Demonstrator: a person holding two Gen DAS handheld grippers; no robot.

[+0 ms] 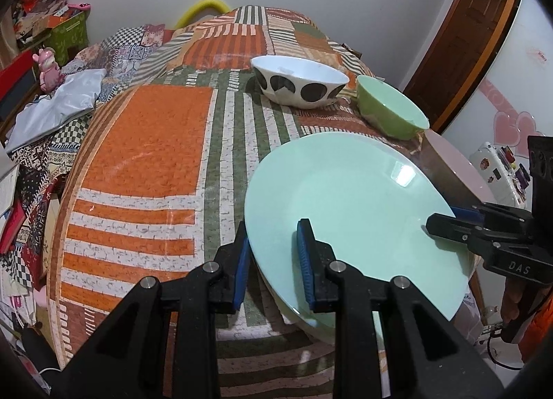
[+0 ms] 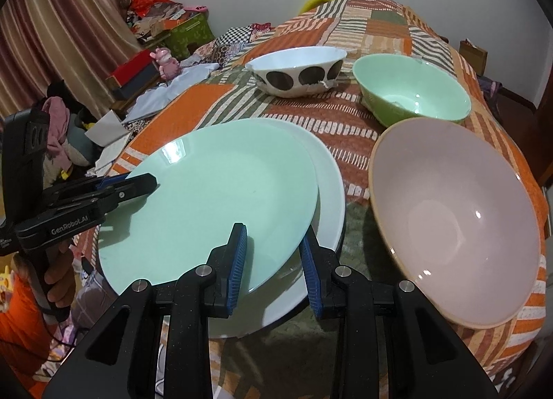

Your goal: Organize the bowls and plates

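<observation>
1. Mint-green round glossy plate [image 2: 214, 205] lying tilted on a larger white round plate [image 2: 328, 191], on the orange, green and white patchwork cloth [image 1: 145, 143].
2. Left gripper [image 1: 271, 267] clamped narrowly on the mint plate's left rim, blue pads [image 1: 304, 260] above and below it.
3. Right gripper [image 2: 273, 271] likewise closed on the mint plate's right rim.
4. Farther right: pale pink wide bowl [image 2: 456, 219]; behind, white bowl with black dots [image 2: 297, 70] and green bowl [image 2: 411, 93].
</observation>
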